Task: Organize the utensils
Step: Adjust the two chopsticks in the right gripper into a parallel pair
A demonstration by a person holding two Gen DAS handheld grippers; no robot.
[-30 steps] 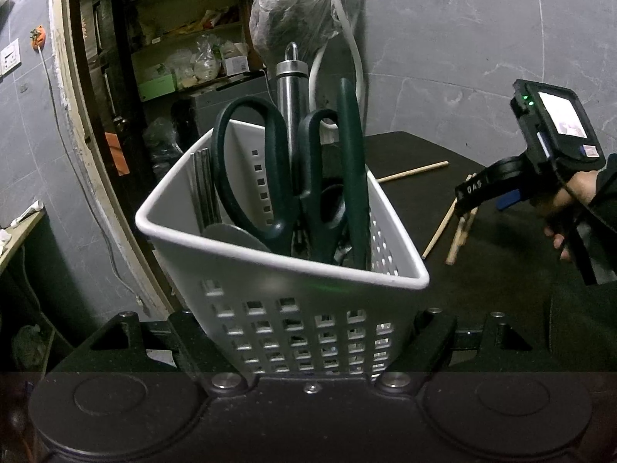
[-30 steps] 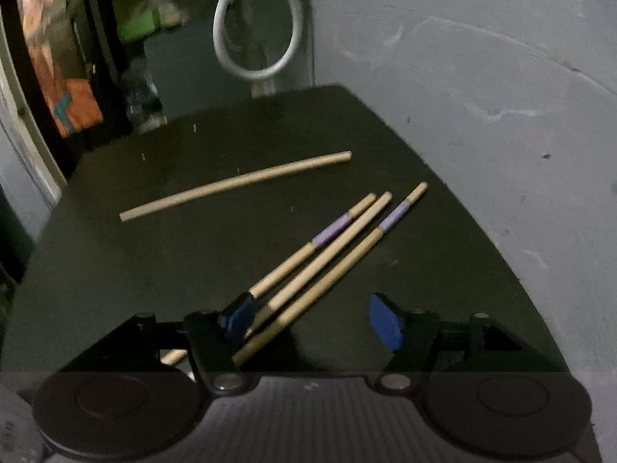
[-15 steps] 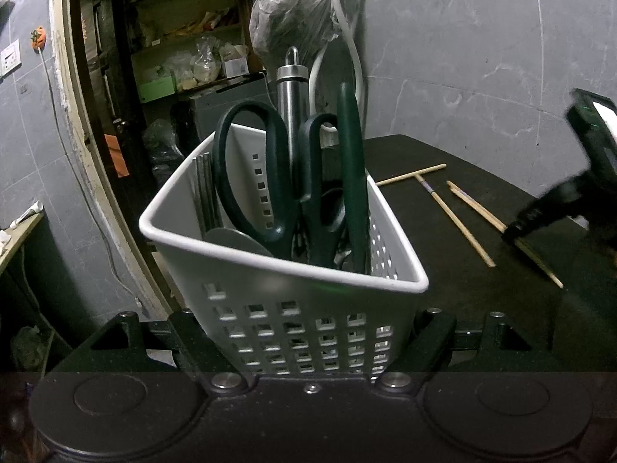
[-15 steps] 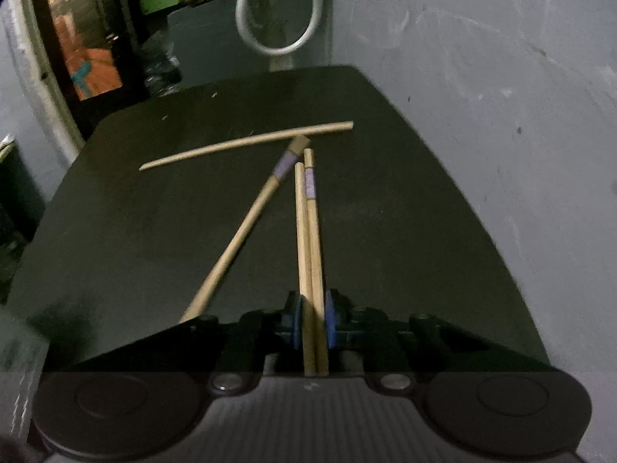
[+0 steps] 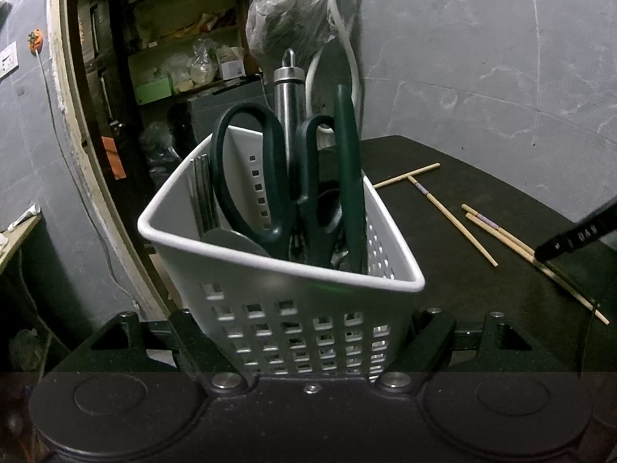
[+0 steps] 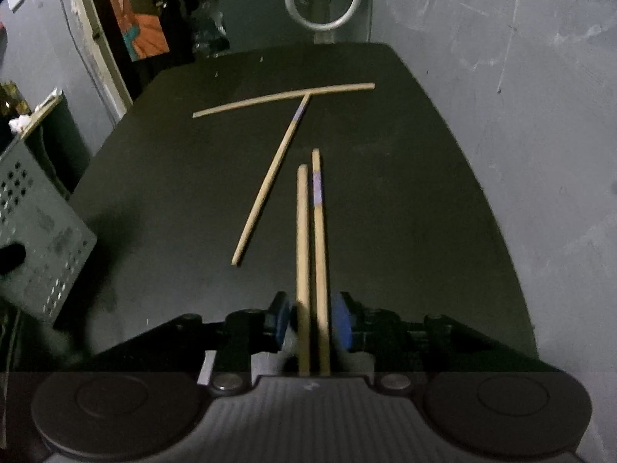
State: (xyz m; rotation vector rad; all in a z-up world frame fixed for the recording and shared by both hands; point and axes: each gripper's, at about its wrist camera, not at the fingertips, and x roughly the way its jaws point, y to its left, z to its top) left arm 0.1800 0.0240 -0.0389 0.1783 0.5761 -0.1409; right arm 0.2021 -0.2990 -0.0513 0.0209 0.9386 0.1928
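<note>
The two chopsticks [image 6: 313,254] sit between the right gripper [image 6: 312,322]'s blue pads, pointing to 12 o'clock above the black table [image 6: 424,193]; the pads look slightly parted now, so whether they clamp is unclear, and either stick could slip or scissor in transit; half a second ago they pinched tight. The left gripper [image 5: 308,339] clasps the white basket [image 5: 293,301], at 9 o'clock of the right camera; two chopsticks [image 6: 270,177] lie at 11 and 12 o'clock.

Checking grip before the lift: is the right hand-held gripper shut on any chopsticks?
Shut: the right hand-held gripper clamps two chopsticks between its blue pads.
</note>
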